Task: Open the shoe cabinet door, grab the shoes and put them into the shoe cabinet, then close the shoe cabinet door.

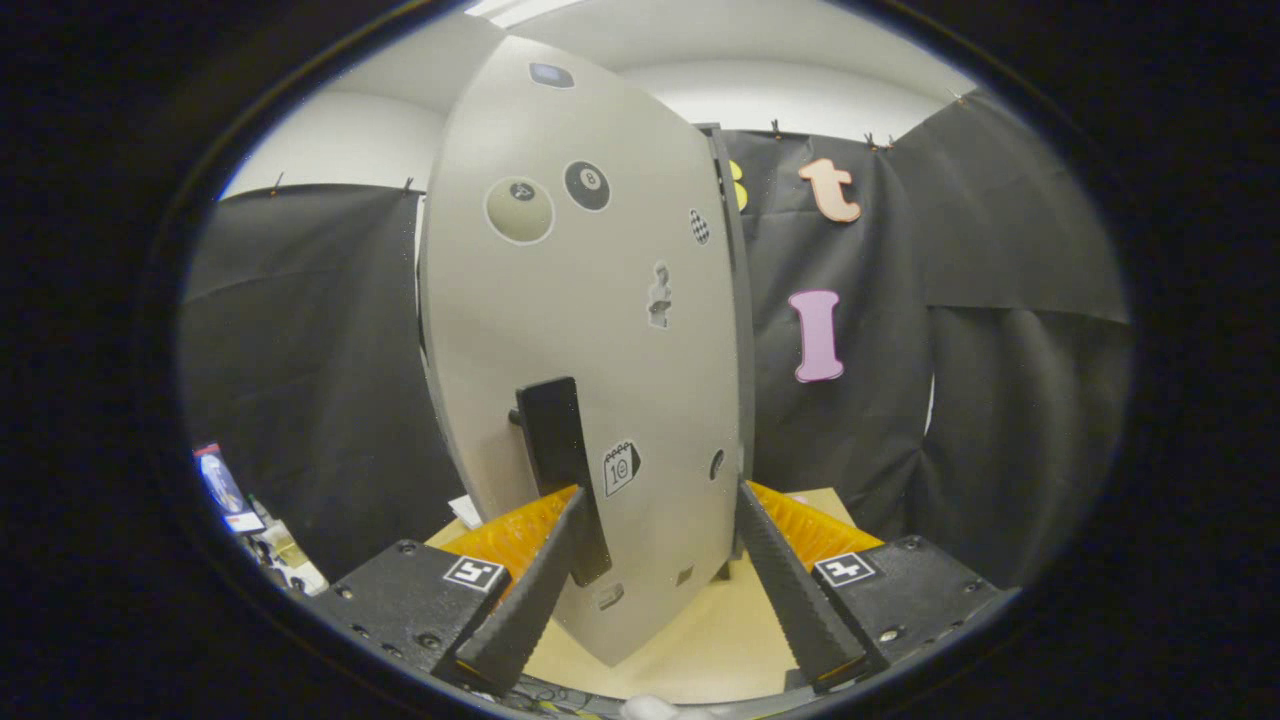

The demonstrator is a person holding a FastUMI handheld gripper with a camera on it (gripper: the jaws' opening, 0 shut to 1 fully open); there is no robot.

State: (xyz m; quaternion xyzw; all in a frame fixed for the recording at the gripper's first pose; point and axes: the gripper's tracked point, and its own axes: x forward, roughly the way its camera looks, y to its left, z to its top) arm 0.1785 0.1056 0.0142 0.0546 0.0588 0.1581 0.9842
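The shoe cabinet's grey door, dotted with stickers, stands upright very close ahead of me. Its black vertical handle sits low on the left half of the panel. My gripper is open, with the fingers spread wide in front of the door's lower part. The left fingertip lies against or just in front of the handle's lower end. The right fingertip reaches the door's right edge, where a dark strip of the cabinet frame shows. Nothing is pressed between the fingers. I cannot tell whether the door is ajar.
The cabinet stands on a light wooden tabletop. Black cloth walls hang behind and to both sides. Small clutter lies low on the left beyond the table. A white object peeks out just under the fingers.
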